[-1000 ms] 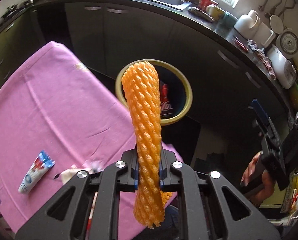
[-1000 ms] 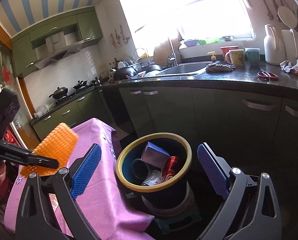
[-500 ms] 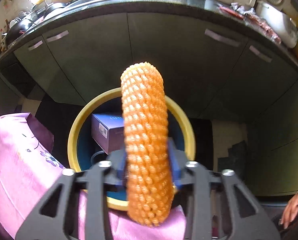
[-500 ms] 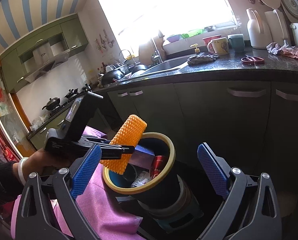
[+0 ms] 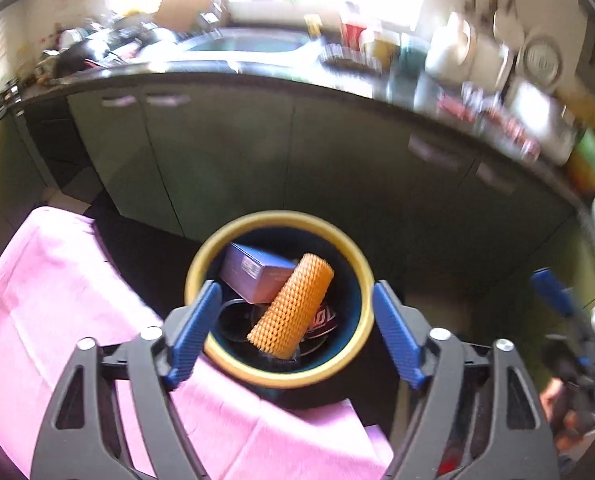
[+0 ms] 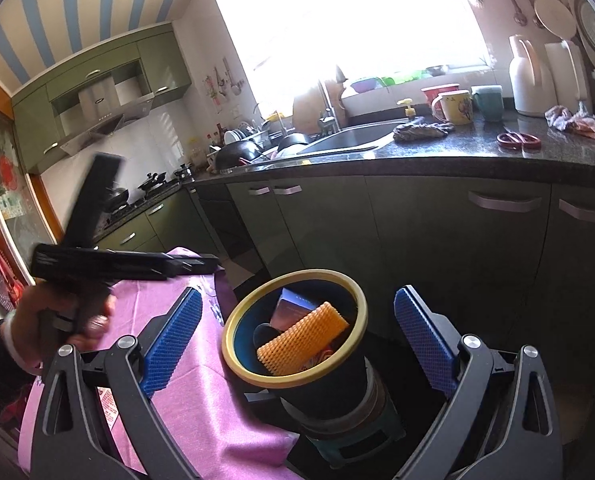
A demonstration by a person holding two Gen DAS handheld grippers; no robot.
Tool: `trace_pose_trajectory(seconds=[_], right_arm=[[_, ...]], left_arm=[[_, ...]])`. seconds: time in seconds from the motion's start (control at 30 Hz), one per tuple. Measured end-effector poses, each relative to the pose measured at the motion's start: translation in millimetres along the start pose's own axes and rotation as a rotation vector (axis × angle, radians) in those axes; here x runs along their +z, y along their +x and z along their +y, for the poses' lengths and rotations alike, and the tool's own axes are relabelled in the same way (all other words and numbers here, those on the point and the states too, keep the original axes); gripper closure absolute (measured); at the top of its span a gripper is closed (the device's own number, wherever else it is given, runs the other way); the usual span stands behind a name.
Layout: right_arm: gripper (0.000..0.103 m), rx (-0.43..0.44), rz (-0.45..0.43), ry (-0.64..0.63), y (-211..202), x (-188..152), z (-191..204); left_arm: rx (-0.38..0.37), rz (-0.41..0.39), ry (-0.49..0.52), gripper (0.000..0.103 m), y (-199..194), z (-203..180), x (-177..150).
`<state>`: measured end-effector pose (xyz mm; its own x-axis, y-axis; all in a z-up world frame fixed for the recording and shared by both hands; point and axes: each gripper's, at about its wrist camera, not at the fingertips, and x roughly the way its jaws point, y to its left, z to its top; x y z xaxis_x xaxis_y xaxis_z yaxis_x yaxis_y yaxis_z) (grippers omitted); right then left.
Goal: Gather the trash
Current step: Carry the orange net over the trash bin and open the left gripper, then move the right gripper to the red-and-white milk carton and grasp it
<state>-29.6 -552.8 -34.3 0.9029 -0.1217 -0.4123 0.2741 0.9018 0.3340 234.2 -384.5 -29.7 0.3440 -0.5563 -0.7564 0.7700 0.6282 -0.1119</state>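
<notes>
- Now that its jaws stand spread with nothing between them, the left gripper (image 5: 295, 330) has let go of the orange foam net (image 5: 291, 307), which half a second ago was pinched upright above the bin.
- The net now lies slanted inside the yellow-rimmed trash bin (image 5: 353, 268), leaning on a purple box (image 5: 253, 276) with a red can (image 5: 324, 317) beside it; I judge this piece of trash collected.
- The right gripper (image 6: 297, 342) hangs with its jaws spread wide and empty, as in the earlier frames, looking down at the same bin (image 6: 233, 322).
- The bin stands just beside the pink-clothed worktop (image 5: 37, 300).
- The left view is blurred, so the gripper seems to be pulling back; a second ago more trash lay on the cloth, so the task probably goes on.
</notes>
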Motion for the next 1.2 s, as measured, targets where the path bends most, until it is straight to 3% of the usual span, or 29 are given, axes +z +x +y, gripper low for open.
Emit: trace_pose_trajectory(seconds=[0.07, 0.27, 0.47, 0.67, 0.83, 1.0, 1.2], right_arm=[[0.007, 0.011, 0.001, -0.017, -1, 1, 8], [0.007, 0.061, 0.041, -0.085, 5, -2, 46], [0.007, 0.144, 0.105, -0.174, 20, -12, 101], [0.007, 0.224, 0.209, -0.283, 40, -37, 172], [0.007, 0.296, 0.293, -0.337, 46, -79, 234], [0.007, 0.319, 0.323, -0.391, 46, -136, 284], [0.007, 0.26, 0.3, -0.389, 58, -178, 304]], left_arm=[[0.008, -0.102, -0.056, 0.013, -42, 19, -15], [0.106, -0.353, -0.261, 0.007, -152, 98, -92], [0.277, -0.489, -0.438, 0.007, -212, 171, -185], [0.417, -0.595, -0.613, 0.007, -236, 241, -254], [0.564, -0.627, -0.619, 0.007, -236, 259, -276], [0.543, -0.622, -0.612, 0.007, -234, 256, -282], [0.491, -0.637, -0.645, 0.007, -234, 259, -289]])
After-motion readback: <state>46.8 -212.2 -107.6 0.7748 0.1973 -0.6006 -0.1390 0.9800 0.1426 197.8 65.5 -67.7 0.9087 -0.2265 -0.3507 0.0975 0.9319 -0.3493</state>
